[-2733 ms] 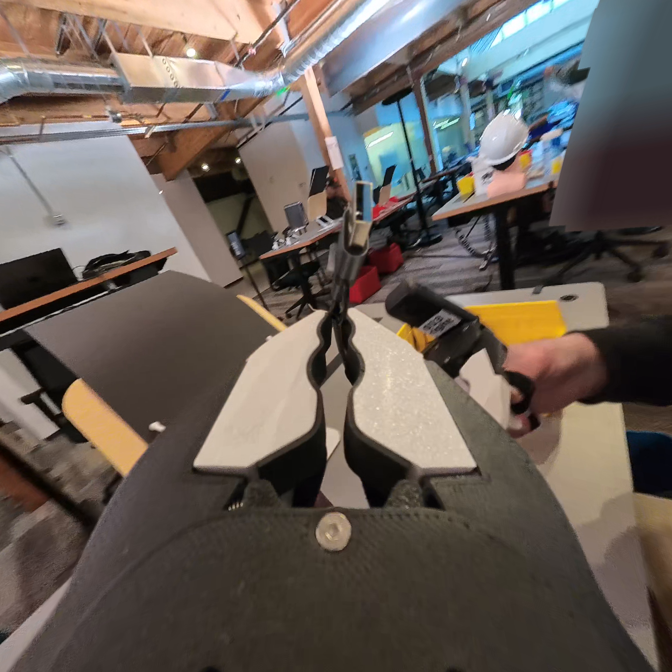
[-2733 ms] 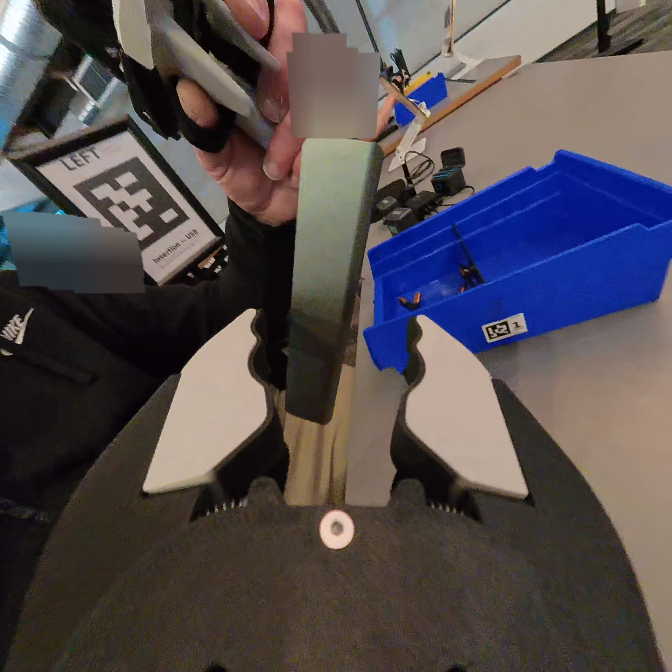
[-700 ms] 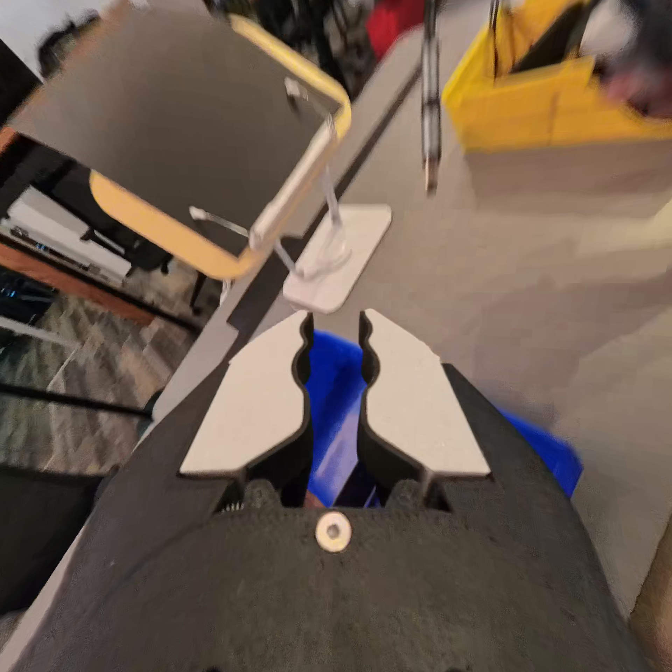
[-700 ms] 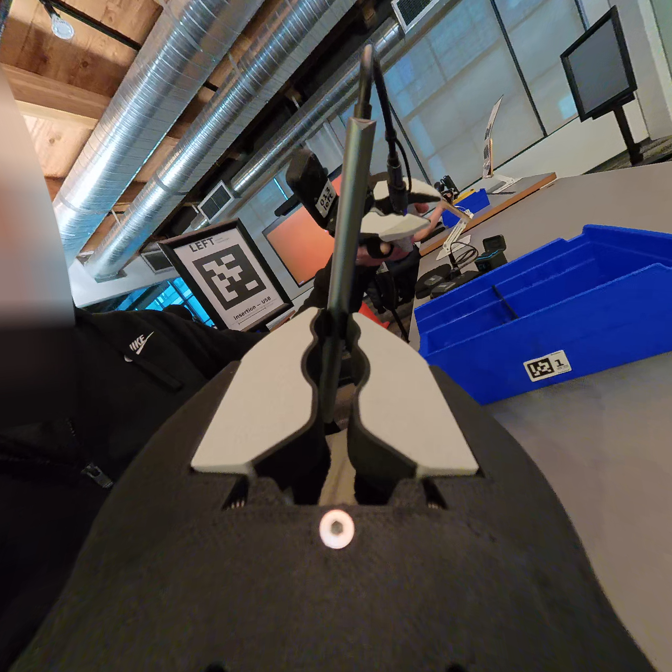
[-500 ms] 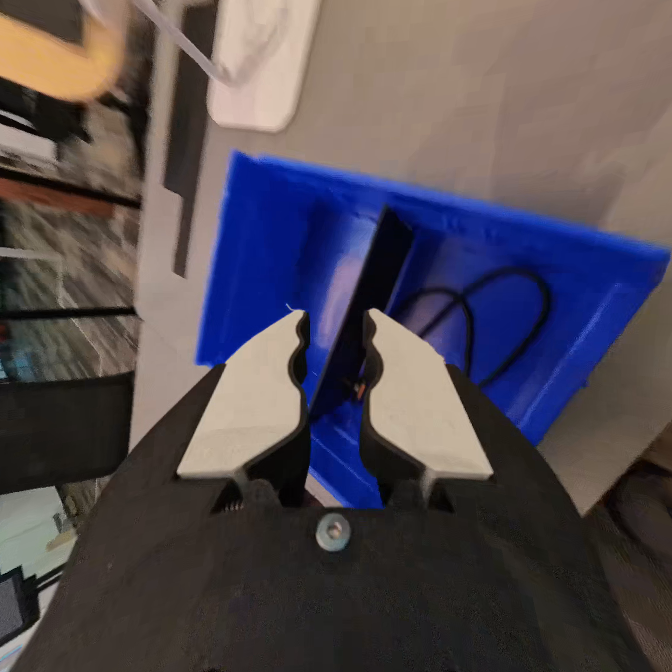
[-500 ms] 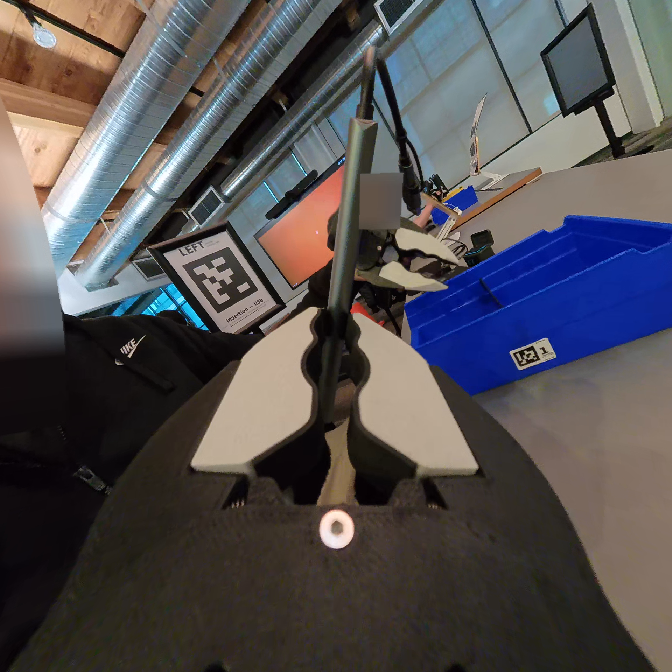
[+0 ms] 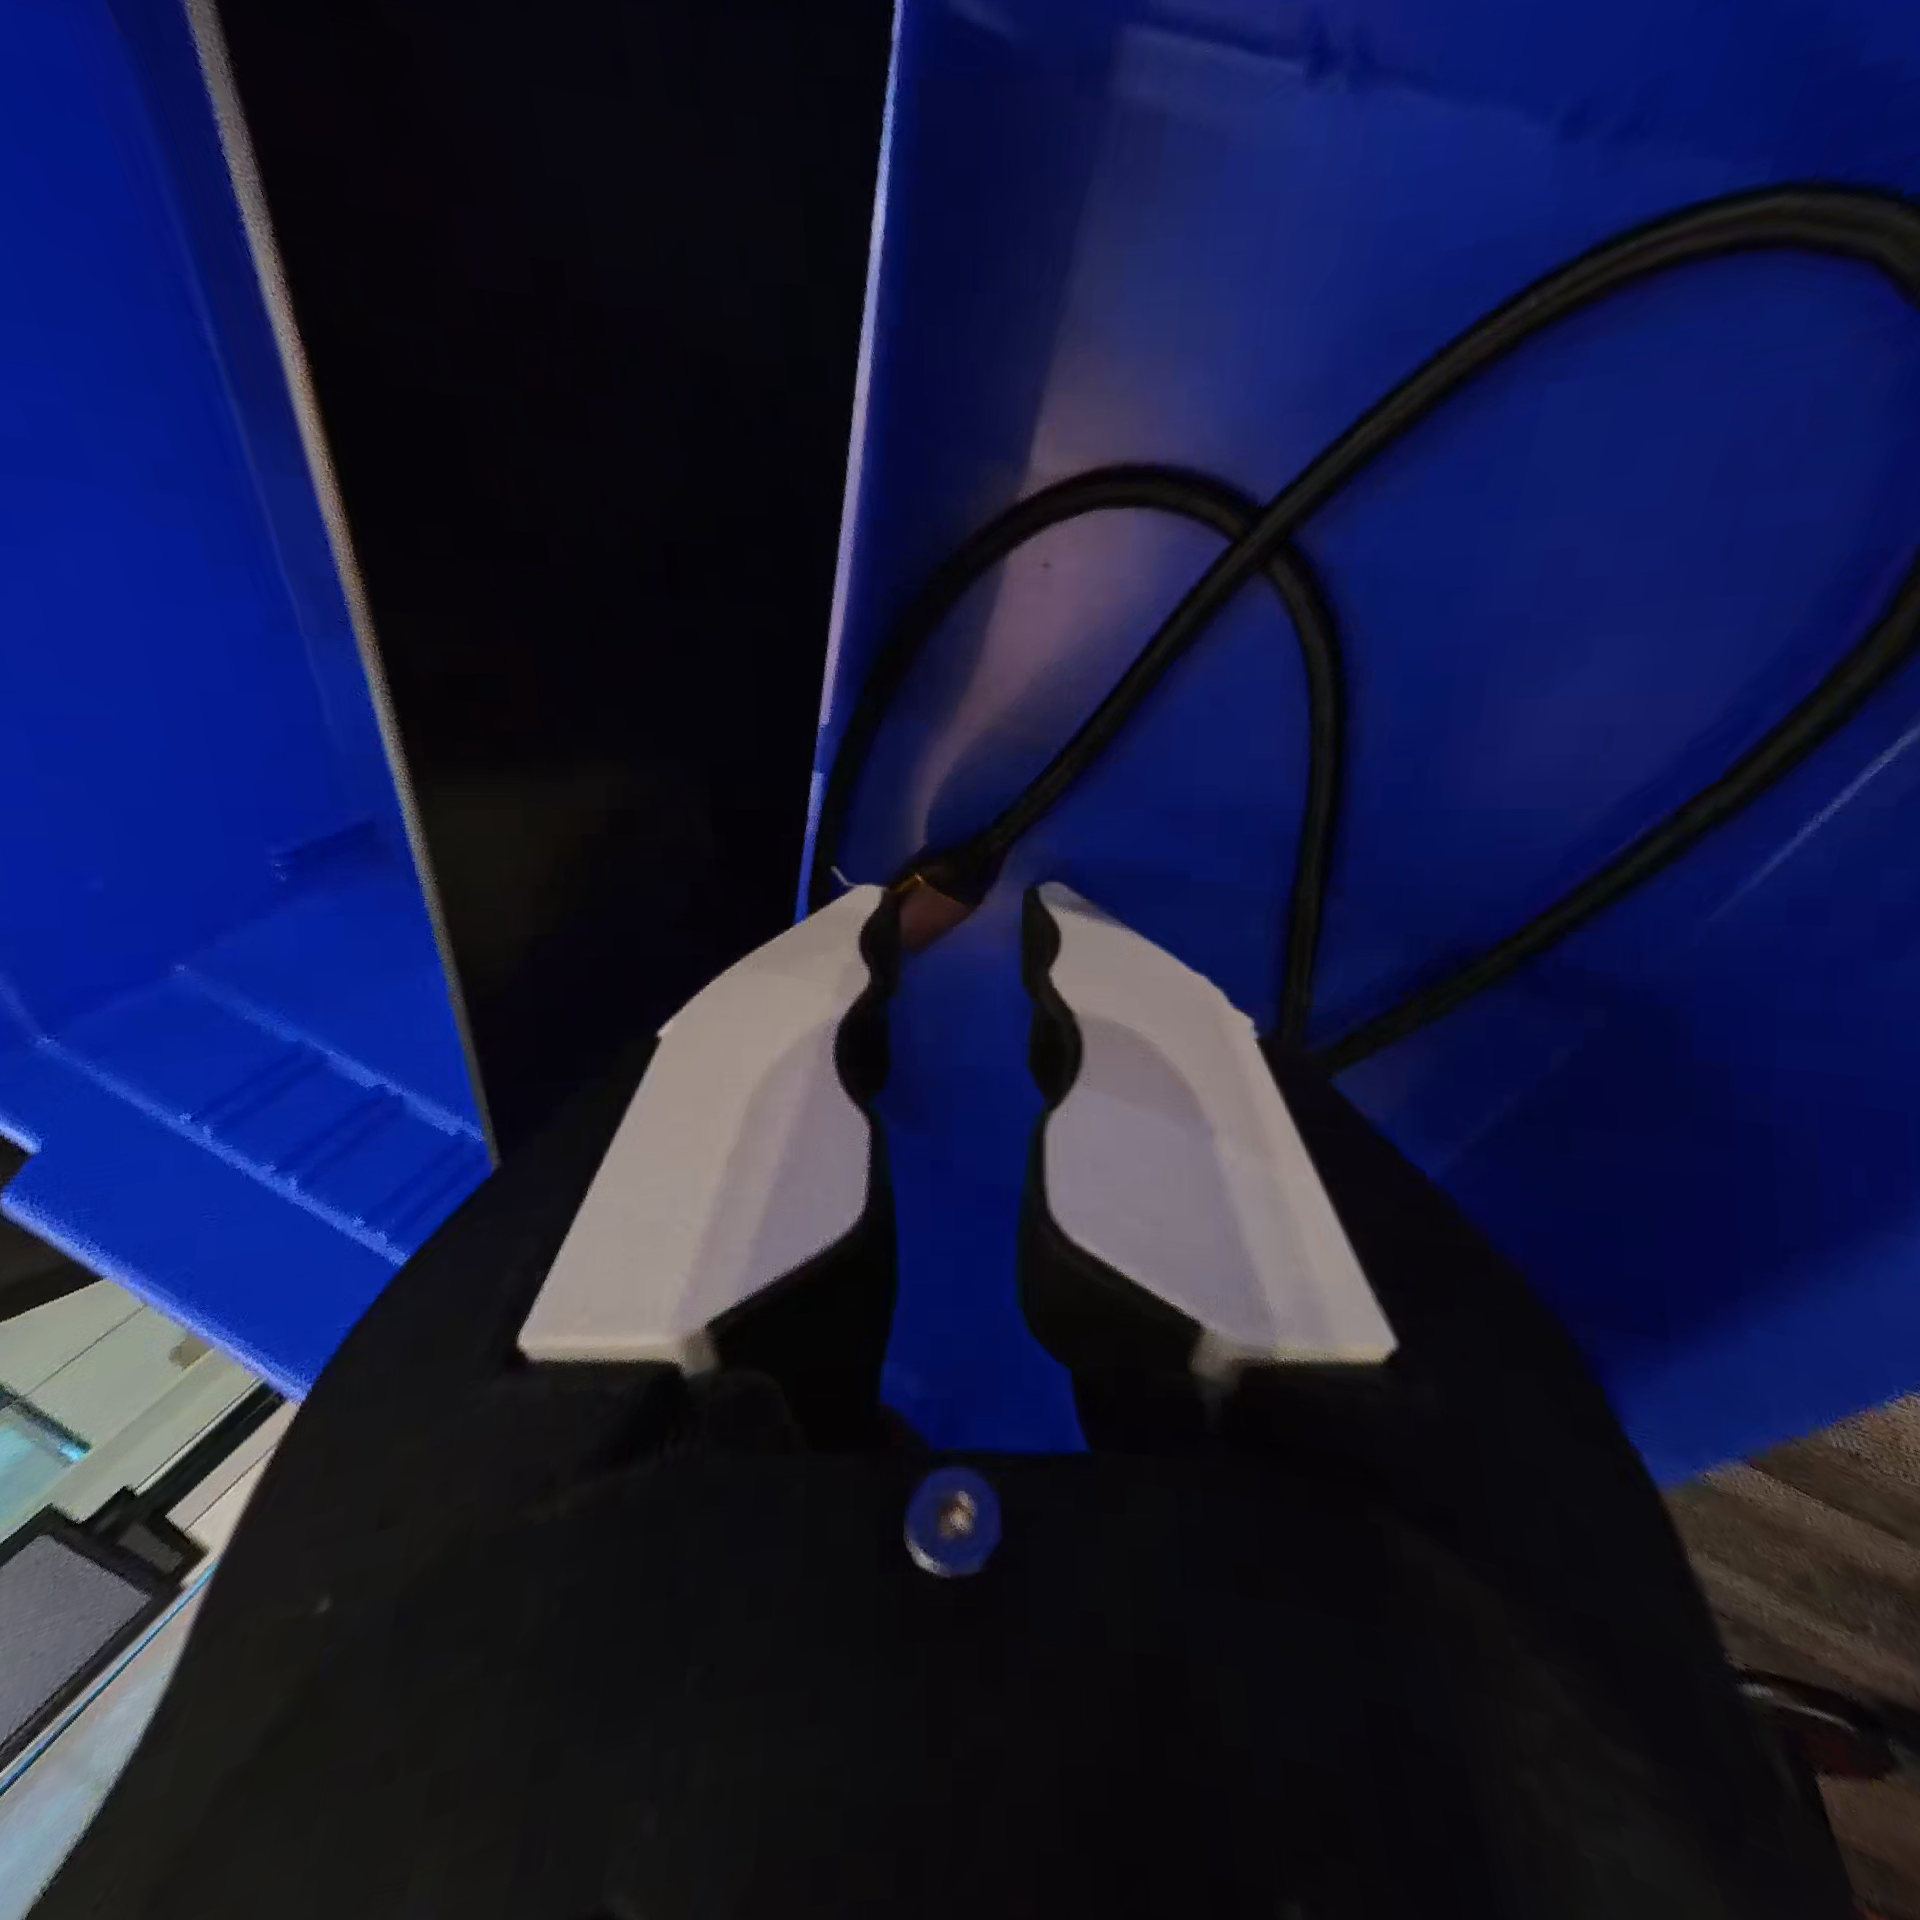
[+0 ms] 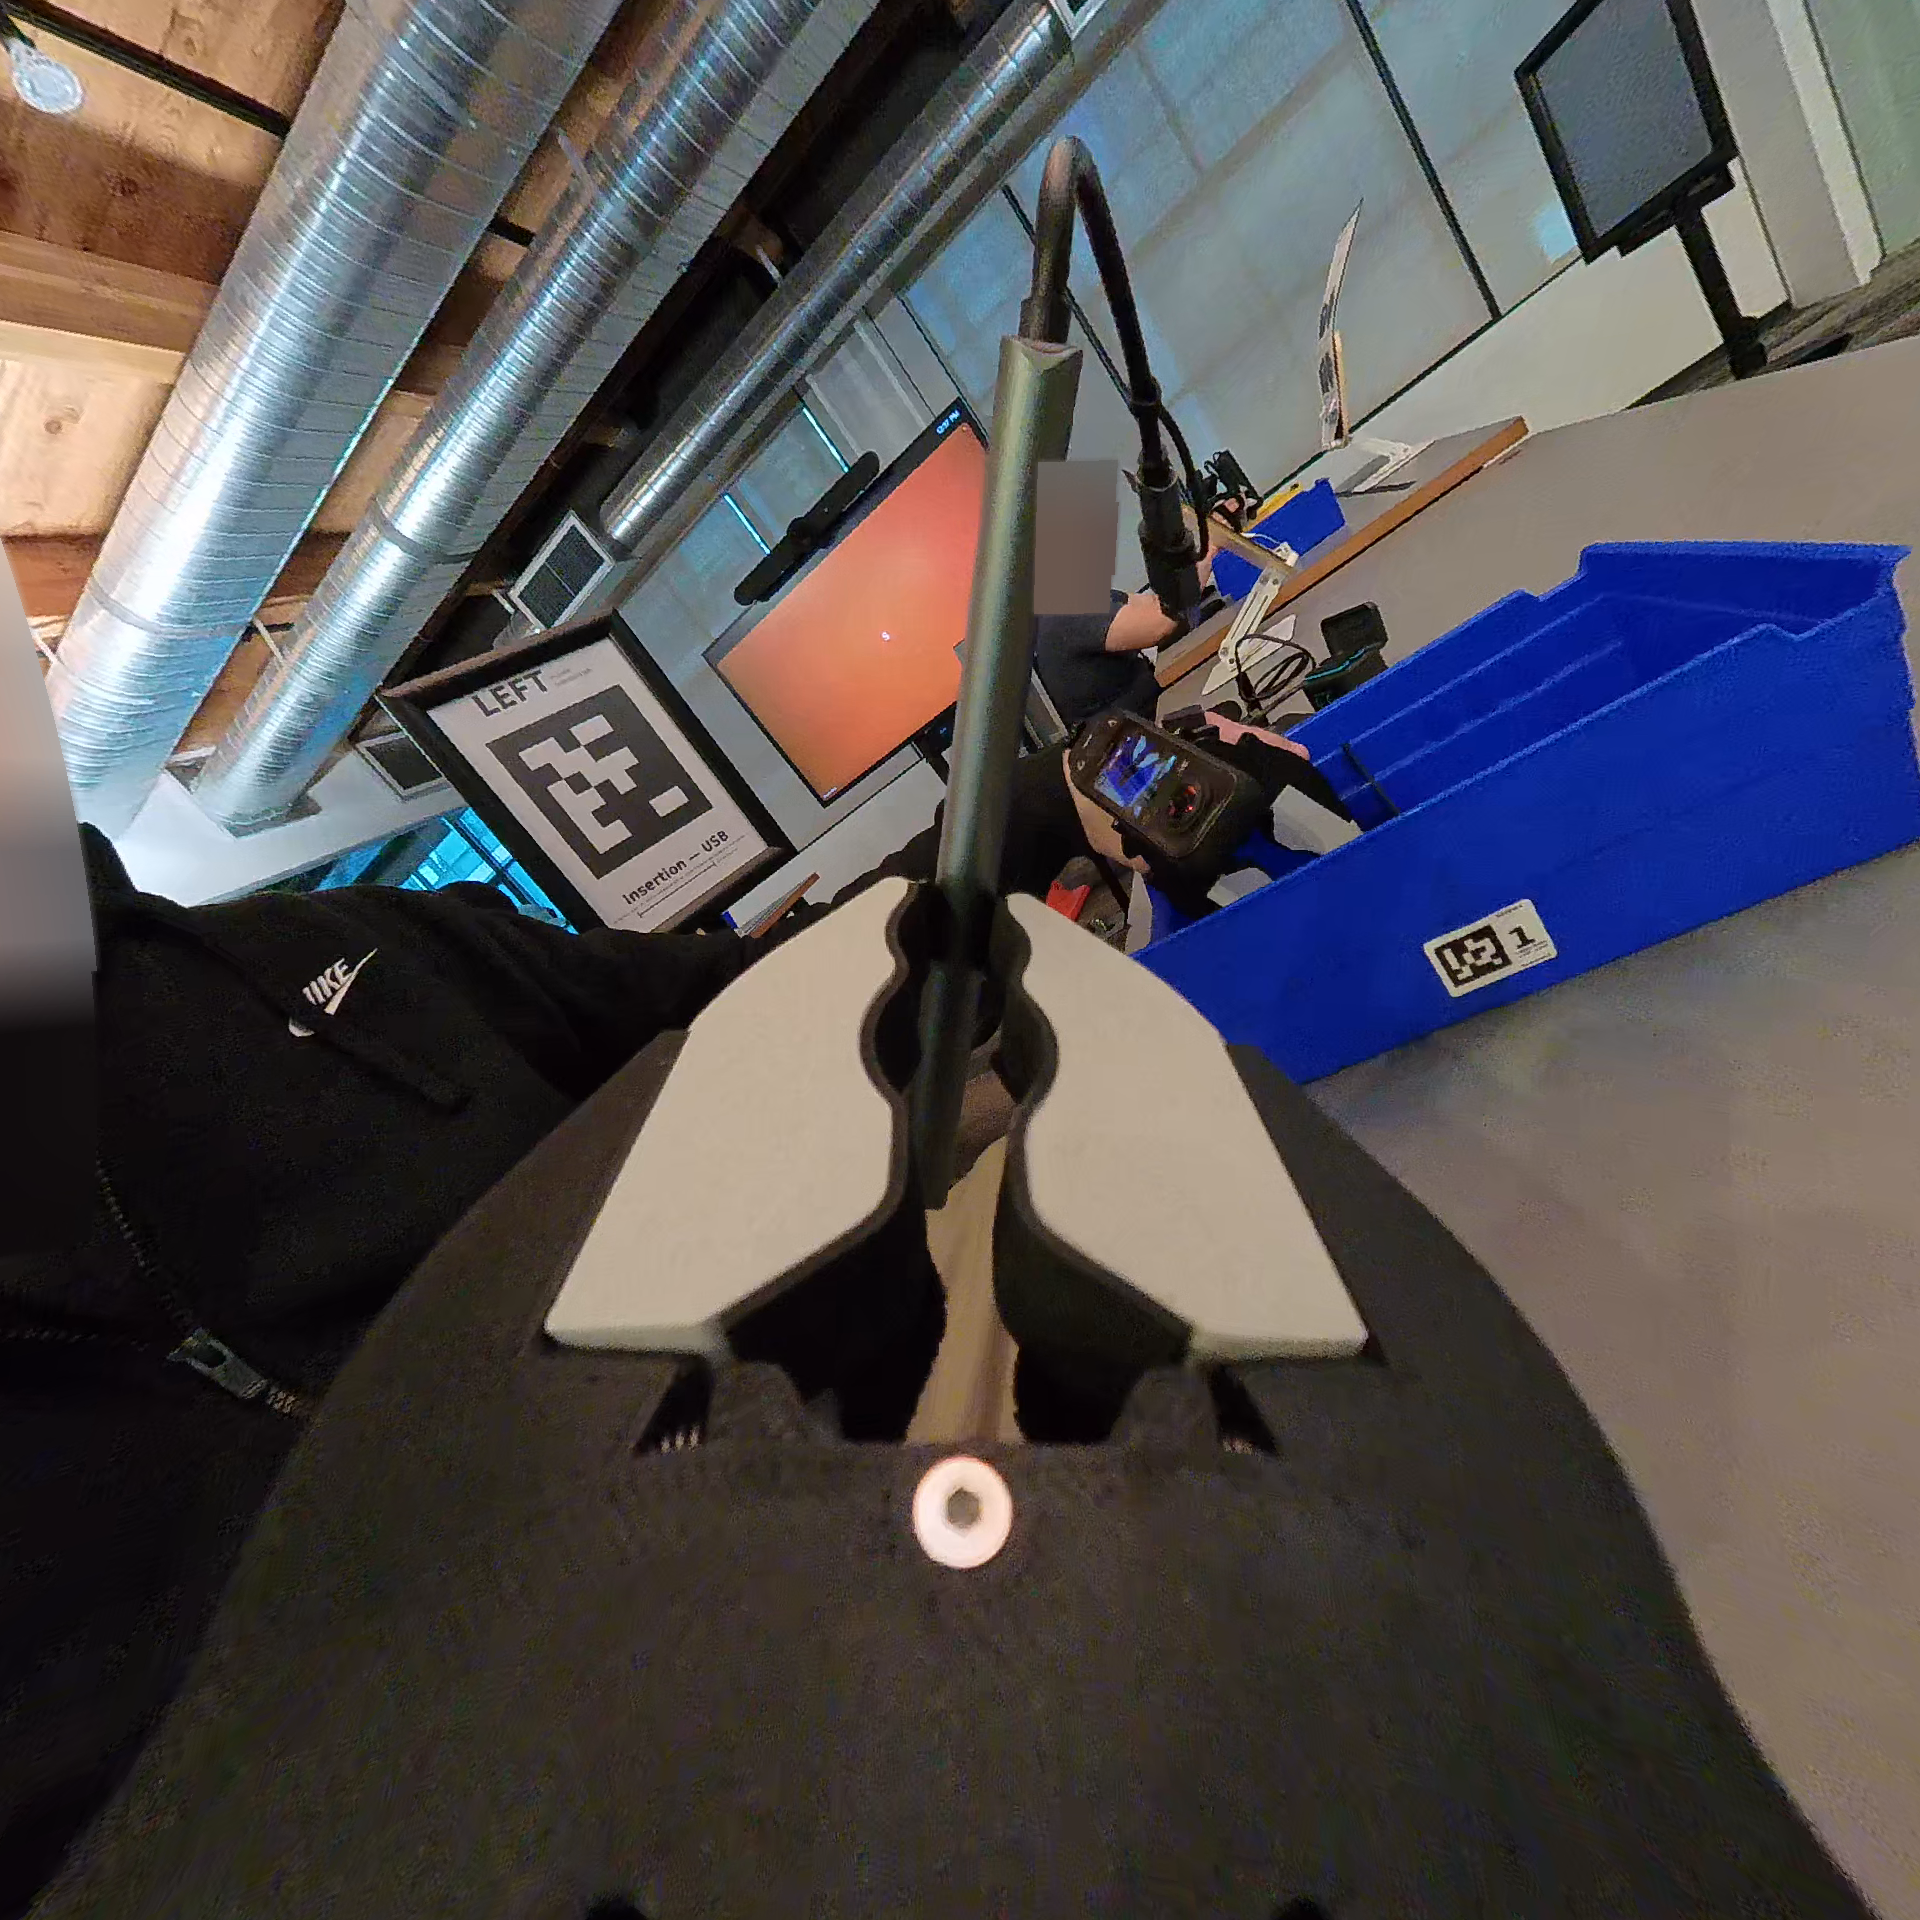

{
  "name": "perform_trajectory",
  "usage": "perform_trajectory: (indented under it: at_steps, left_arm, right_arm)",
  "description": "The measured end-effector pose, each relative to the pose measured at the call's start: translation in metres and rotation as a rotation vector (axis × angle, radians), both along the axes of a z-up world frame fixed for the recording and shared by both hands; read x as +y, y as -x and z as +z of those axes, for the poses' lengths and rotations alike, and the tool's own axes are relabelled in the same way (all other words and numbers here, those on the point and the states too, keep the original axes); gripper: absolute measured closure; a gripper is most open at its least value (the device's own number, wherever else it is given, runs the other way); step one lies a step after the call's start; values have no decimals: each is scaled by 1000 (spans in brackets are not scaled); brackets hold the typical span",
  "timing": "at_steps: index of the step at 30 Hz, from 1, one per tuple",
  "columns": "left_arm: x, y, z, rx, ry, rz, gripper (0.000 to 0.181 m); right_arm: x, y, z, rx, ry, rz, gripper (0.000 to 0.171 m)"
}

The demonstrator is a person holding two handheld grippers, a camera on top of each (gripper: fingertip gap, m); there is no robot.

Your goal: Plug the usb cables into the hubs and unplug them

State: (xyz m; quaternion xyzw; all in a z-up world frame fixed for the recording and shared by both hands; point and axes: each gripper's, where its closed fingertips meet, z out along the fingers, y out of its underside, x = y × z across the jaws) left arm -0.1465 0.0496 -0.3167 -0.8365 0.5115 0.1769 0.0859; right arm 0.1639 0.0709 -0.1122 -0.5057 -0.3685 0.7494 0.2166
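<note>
An open-plan office turned into a lab or workshop. Overhead run bare silver air ducts (image 8: 312, 343) under wooden ceiling beams (image 8: 94, 281), with glass partition walls (image 8: 1226, 260) at the far side. A large wall screen (image 8: 862, 634) glows orange in the middle distance, and a dark monitor on a stand (image 8: 1621, 114) sits far right. Grey work tables (image 8: 1621, 1195) carry blue plastic parts bins (image 8: 1621, 800), loose cables and a framed marker sign (image 8: 592, 779).

Looped black cable (image 7: 1309, 665); upright grey hub (image 8: 987, 675)
</note>
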Motion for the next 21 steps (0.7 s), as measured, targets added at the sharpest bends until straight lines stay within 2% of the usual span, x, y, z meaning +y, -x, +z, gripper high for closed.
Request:
perform_trajectory:
  at_steps: [1,3,9,14,21]
  left_arm:
    - [2,1,-1,16,-12,-6,162]
    - [4,0,-1,28,-22,-17,165]
    - [4,-10,0,2,-39,-60,158]
    - [4,-12,0,-20,-45,-61,160]
    - [5,-27,2,-37,-69,-142,161]
  right_arm:
    - [0,0,-1,-1,1,0,161]
    - [1,0,-1,-1,2,-2,161]
    - [2,-1,-3,-6,1,-5,161]
    - [2,0,-4,-10,4,1,161]
    - [3,-1,-5,-14,1,-5,161]
